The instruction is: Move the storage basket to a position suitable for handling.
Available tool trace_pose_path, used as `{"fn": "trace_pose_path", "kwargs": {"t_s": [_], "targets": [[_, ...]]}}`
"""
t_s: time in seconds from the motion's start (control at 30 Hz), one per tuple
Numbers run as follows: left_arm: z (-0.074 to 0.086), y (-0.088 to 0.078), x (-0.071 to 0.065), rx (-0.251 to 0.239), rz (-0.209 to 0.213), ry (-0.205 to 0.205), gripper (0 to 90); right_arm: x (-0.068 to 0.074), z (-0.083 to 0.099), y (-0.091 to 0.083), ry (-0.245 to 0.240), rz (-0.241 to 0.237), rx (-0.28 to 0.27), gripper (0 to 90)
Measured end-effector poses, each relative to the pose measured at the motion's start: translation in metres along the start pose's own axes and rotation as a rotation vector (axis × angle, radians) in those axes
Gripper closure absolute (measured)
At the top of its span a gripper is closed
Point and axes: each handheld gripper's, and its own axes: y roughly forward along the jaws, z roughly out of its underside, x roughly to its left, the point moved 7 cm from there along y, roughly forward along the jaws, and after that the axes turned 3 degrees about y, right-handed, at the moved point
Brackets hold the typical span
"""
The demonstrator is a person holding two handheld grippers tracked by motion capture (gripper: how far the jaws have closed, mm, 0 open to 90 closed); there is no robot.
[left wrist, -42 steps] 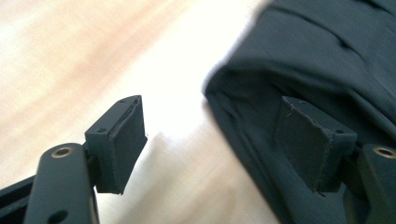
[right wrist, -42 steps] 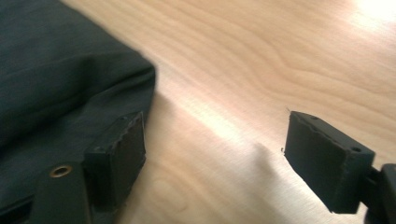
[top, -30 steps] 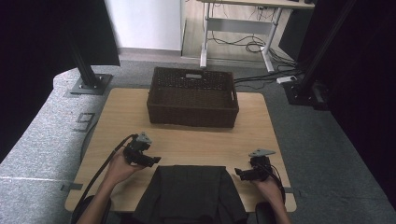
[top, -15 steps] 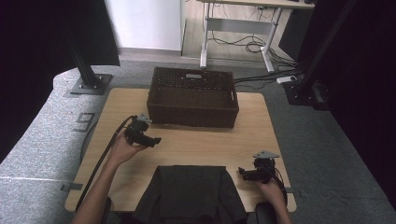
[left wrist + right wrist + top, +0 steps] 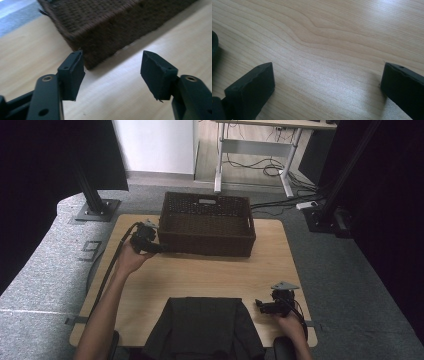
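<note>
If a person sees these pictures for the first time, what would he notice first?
Probably the dark woven basket at the far middle of the wooden table, with the left gripper open at its near left corner. Next, the dark folded cloth at the near edge.

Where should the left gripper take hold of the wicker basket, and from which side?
Probably the top rim of the wicker basket at its left end wall: the left gripper sits open by that near-left corner. Come down from above, one jaw inside, one outside; the wall looks thin, the body too wide to span.
</note>
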Motion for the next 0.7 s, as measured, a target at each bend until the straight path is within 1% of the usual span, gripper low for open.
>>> {"fn": "trace_pose_path", "kwargs": {"t_s": [0.07,0.13,0.17,0.23,0.3,0.4,0.43,0.53,0.67,0.7], "targets": [[-0.005,0.001,0.004,0.0,-0.015,-0.004,40.6,0.0,0.0,0.0,0.001,0.0,0.0,0.0],[-0.01,0.001,0.009,-0.001,-0.052,0.001,43.0,0.0,0.0,0.0,0.001,0.0,0.0,0.0],[-0.013,0.002,0.011,0.0,-0.062,-0.002,45.5,0.0,0.0,0.0,0.001,0.0,0.0,0.0],[-0.017,0.004,0.015,0.003,-0.072,-0.019,46.5,0.0,0.0,0.0,0.0,0.0,0.0,0.0],[-0.02,0.007,0.021,0.009,-0.091,-0.029,47.9,0.0,0.0,0.0,0.0,0.0,0.0,0.0],[-0.025,0.012,0.03,0.007,-0.106,-0.057,49.8,0.0,0.0,0.0,0.0,0.0,0.0,0.0],[-0.026,0.013,0.032,0.005,-0.11,-0.059,50.8,0.0,0.0,0.0,0.0,0.0,0.0,0.0],[-0.031,0.019,0.039,-0.002,-0.106,-0.085,52.6,0.0,0.0,0.0,0.0,0.0,0.0,0.0],[-0.034,0.028,0.043,0.01,-0.12,-0.089,54.7,0.0,0.0,0.0,-0.001,-0.001,0.001,0.0],[-0.035,0.03,0.044,0.007,-0.131,-0.089,55.4,0.0,0.0,0.0,0.0,0.0,0.0,0.0]]}}
